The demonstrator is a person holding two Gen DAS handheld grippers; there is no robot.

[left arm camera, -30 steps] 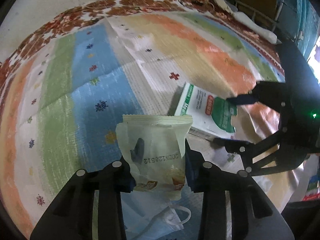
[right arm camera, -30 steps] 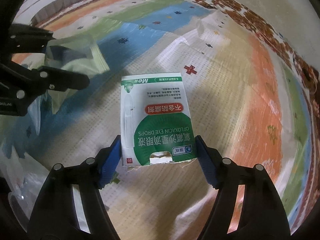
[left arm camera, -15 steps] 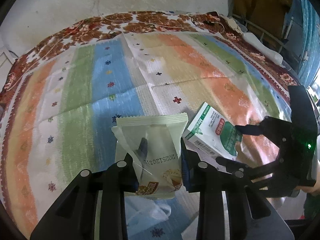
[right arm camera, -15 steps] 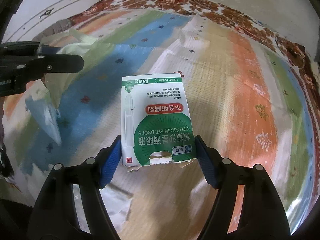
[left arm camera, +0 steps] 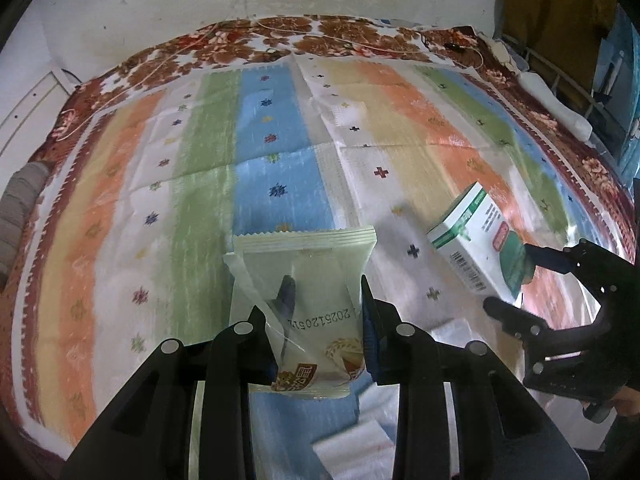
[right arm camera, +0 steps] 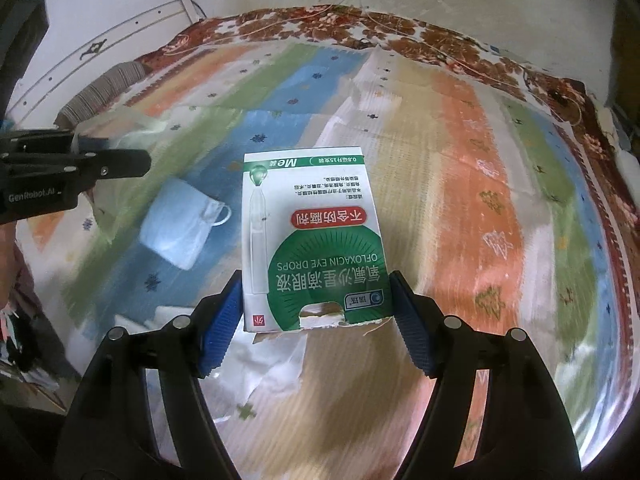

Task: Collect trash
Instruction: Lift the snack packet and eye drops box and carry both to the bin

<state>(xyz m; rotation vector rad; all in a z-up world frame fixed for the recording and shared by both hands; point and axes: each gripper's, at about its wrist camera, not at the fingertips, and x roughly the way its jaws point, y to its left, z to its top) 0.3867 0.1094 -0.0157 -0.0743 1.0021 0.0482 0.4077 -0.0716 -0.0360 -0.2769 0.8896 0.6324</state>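
Both tongs have lifted, left tongs (left arm camera: pixel 316 320) pinching the wrapper (left arm camera: pixel 308 292), right tongs (right arm camera: pixel 316 312) the box (right arm camera: pixel 312 240).

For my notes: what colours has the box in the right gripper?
White and green box, red label; right wrist view.

Each fisheye camera sits just behind its own tongs, looking steeply down from close above the striped bedspread (left arm camera: pixel 280 152). Both views share that bedspread, and each catches the other tongs at its edge.
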